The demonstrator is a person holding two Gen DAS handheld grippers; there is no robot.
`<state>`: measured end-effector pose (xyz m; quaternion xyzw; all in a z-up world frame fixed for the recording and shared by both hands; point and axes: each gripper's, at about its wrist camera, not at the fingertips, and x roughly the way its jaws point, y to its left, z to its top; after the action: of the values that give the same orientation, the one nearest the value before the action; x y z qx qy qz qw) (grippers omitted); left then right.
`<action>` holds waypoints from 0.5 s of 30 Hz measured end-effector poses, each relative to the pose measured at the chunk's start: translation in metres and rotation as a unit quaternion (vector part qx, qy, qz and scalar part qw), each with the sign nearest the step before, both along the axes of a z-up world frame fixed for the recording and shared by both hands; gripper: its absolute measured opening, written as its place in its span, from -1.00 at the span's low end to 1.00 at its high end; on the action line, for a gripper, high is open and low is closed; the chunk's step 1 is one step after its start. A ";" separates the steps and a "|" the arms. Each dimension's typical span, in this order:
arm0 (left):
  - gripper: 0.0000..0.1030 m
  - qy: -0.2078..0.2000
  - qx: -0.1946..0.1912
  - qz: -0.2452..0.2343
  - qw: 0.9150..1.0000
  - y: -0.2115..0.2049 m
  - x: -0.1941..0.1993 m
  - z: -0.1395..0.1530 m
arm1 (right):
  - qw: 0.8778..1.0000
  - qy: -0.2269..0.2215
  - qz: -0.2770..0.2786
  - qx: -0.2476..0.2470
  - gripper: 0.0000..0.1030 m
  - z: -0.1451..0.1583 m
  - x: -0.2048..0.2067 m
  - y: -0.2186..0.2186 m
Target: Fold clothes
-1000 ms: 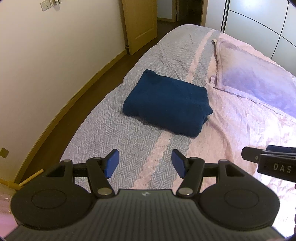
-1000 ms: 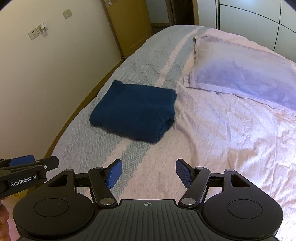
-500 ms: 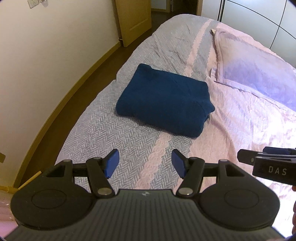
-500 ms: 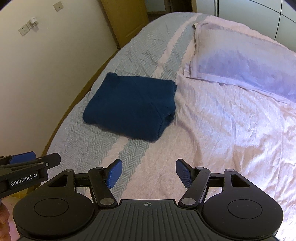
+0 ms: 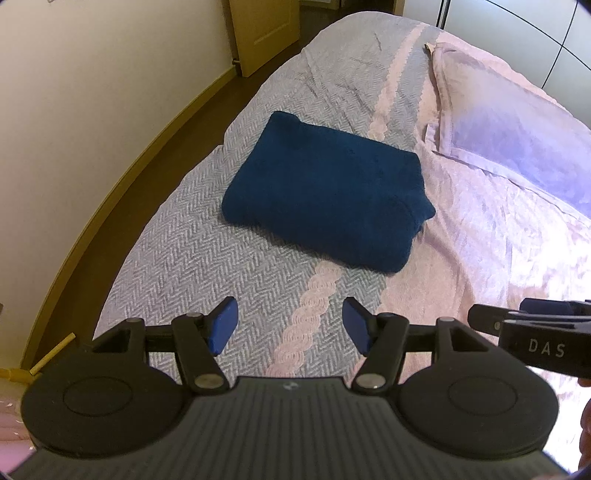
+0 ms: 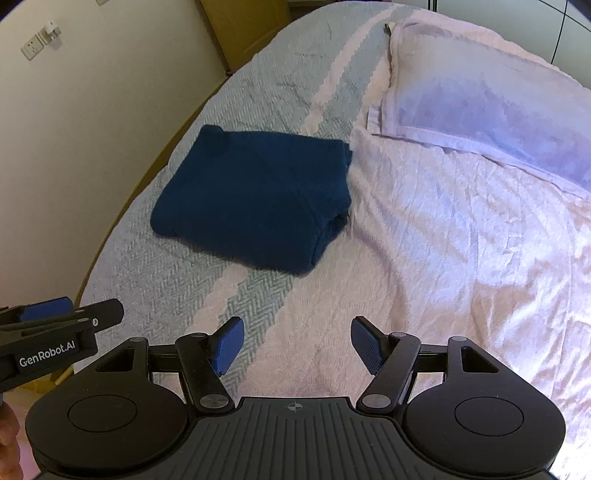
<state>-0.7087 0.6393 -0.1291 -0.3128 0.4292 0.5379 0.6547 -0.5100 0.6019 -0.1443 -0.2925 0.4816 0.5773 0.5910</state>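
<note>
Sweater (image 5: 325, 195), dark blue, lies folded into a thick rectangle; left tool (image 5: 290, 330) and right tool (image 6: 297, 349) gape wide, empty

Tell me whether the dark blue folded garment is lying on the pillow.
No: the dark blue folded garment lies on the bedspread, apart from the pillow.

A pale pillow (image 6: 480, 110) lies on the bed (image 6: 443, 258), beside a cream wall (image 5: 92, 92) and a wooden door (image 5: 262, 33).
</note>
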 end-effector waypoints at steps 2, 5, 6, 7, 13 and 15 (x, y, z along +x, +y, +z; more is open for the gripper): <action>0.15 0.000 0.000 0.002 1.000 0.003 0.001 -0.001 | 1.000 -0.001 0.002 -0.002 0.31 -0.001 0.001 0.003; 0.15 0.000 0.002 0.004 1.000 0.007 0.002 -0.001 | 1.000 -0.002 0.004 -0.005 0.31 -0.003 0.002 0.007; 0.15 0.000 0.002 0.004 1.000 0.009 0.003 0.000 | 1.000 -0.003 0.005 -0.006 0.31 -0.003 0.003 0.008; 0.15 0.000 0.003 0.005 1.000 0.010 0.004 0.000 | 1.000 -0.004 0.005 -0.007 0.31 -0.003 0.004 0.009; 0.15 0.001 0.012 0.010 1.000 0.011 0.011 0.004 | 1.000 -0.008 0.013 -0.004 0.31 0.000 0.010 0.012; 0.15 0.000 0.016 0.012 1.000 0.011 0.014 0.007 | 1.000 -0.008 0.015 0.000 0.31 0.002 0.012 0.011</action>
<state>-0.6946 0.6498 -0.1224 -0.3071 0.4169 0.5528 0.6529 -0.4978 0.6129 -0.1427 -0.3043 0.4727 0.5838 0.5857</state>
